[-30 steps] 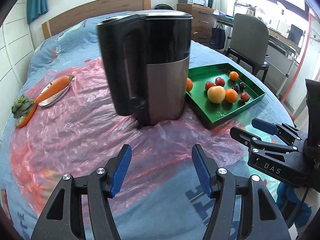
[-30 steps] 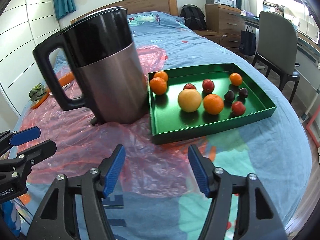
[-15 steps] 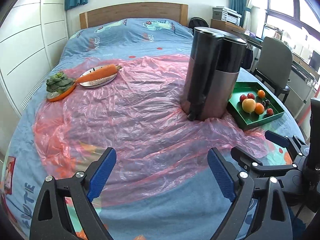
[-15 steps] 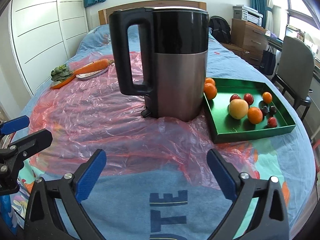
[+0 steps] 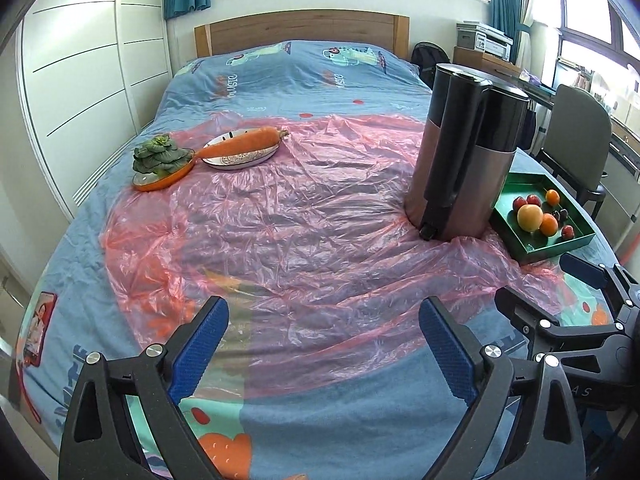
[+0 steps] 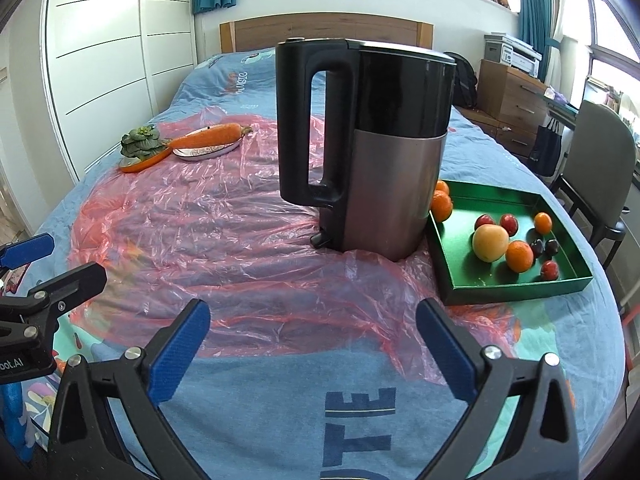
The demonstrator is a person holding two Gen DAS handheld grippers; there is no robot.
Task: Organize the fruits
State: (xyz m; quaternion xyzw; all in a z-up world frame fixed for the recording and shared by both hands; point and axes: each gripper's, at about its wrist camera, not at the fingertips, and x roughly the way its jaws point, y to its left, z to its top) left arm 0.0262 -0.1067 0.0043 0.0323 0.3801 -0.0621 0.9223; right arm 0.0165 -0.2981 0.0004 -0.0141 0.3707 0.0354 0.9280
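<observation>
In the right wrist view the green tray [image 6: 508,286] sat at centre right, its fruit gathered toward the far right corner, the pale peach-coloured fruit [image 6: 490,243] foremost. The right gripper [image 6: 314,354] hung low in frame, spread wide and empty. The left gripper [image 5: 324,344], whose jaws had just been opening with nothing between them, saw the tray [image 5: 550,246] only at its far right edge, beyond the kettle [image 5: 464,152]. The right hand was likely nearer.

Two wrist views, same kettle [image 6: 372,152] ahead.

Bright, sharp daylight (fisheye-bent edges)
</observation>
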